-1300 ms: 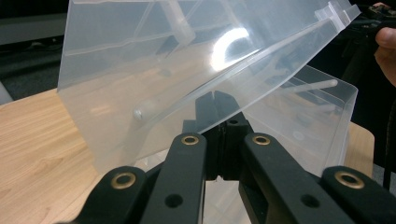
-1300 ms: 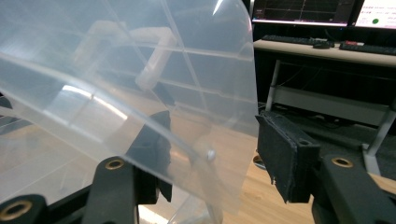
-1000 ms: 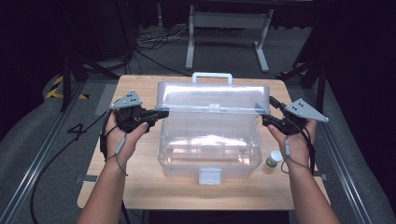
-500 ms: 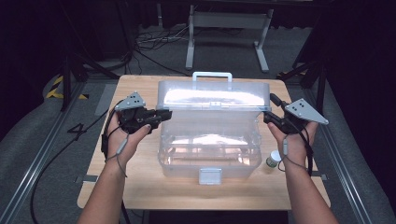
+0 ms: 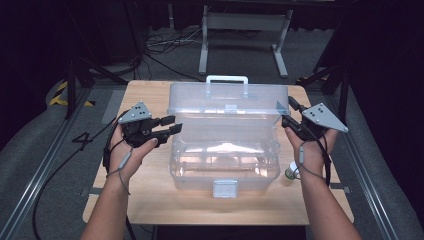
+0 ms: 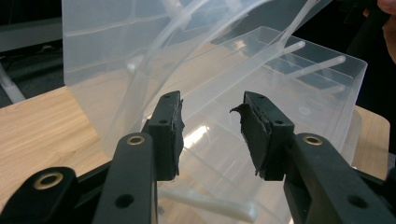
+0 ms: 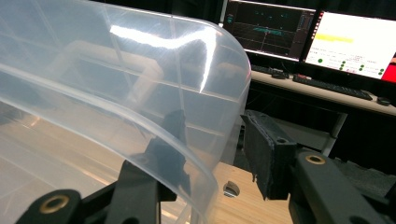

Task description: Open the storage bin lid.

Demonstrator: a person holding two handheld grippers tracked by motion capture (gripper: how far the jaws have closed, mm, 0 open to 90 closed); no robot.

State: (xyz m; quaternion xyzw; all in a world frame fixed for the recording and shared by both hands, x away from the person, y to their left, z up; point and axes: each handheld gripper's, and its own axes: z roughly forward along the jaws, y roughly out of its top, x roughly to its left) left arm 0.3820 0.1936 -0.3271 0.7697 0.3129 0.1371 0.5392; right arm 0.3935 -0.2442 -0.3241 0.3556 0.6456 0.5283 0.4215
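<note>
A clear plastic box [image 5: 225,162] stands mid-table with its lid [image 5: 225,102] raised upright at the back. My left gripper [image 5: 172,125] is level beside the lid's left edge. Its jaws have just been opening, and in the left gripper view the left gripper [image 6: 212,100] has nothing between its pads; the box [image 6: 280,84] lies beyond them. My right gripper [image 5: 286,120] is at the lid's right edge. Its jaws have just been closing. In the right gripper view the right gripper [image 7: 212,121] straddles the lid [image 7: 116,93], one jaw seen through the plastic, no clear press.
The wooden table [image 5: 150,200] has bare strips left, right and in front of the box. A small bottle [image 5: 291,171] stands on it by my right wrist. The box's white latch [image 5: 225,188] faces the front edge. Monitors [image 7: 345,42] on a desk show behind the lid.
The left gripper's jaws, shut at the lid's left edge a second ago, now stand apart. The right gripper's jaws have narrowed around the lid's right edge. The lid stays upright.
</note>
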